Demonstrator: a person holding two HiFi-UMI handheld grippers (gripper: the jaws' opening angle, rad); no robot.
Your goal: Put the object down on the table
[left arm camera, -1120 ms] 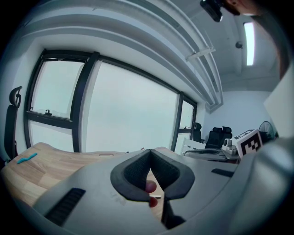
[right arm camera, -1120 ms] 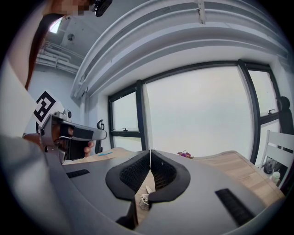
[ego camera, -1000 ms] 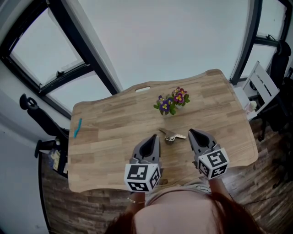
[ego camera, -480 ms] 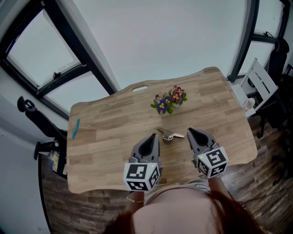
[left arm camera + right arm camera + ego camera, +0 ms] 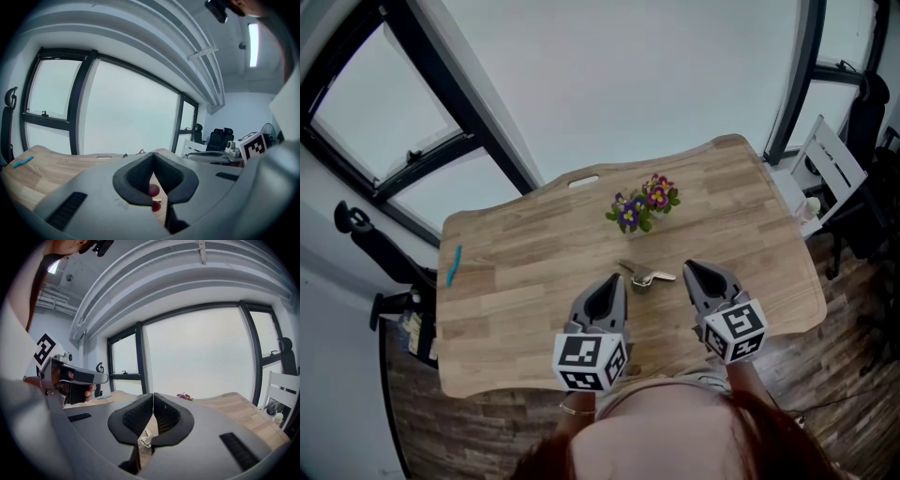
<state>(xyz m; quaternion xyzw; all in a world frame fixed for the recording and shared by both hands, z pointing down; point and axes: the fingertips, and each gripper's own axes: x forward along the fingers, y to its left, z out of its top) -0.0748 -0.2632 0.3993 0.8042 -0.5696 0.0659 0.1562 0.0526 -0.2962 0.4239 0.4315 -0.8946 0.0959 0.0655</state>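
A small silvery metal object (image 5: pixel 645 277), like a bunch of keys, lies on the wooden table (image 5: pixel 534 253) between and just ahead of both grippers. My left gripper (image 5: pixel 617 279) hovers to its left, jaws meeting at the tips (image 5: pixel 153 153) with nothing gripped. My right gripper (image 5: pixel 687 270) hovers to its right, tips touching (image 5: pixel 153 395) and empty. Part of the metal object (image 5: pixel 144 444) shows on the table through the gap below the right jaws. A hand with the left gripper (image 5: pixel 70 378) appears in the right gripper view.
A small pot of purple and red flowers (image 5: pixel 642 206) stands beyond the object. A teal pen (image 5: pixel 454 264) lies near the table's left edge. A white chair (image 5: pixel 830 169) stands off the right end, a dark office chair (image 5: pixel 366 234) off the left. Tall windows lie beyond.
The head view has drifted slightly, so the table sits a little higher and further left in the picture. Both grippers and the metal object keep their places.
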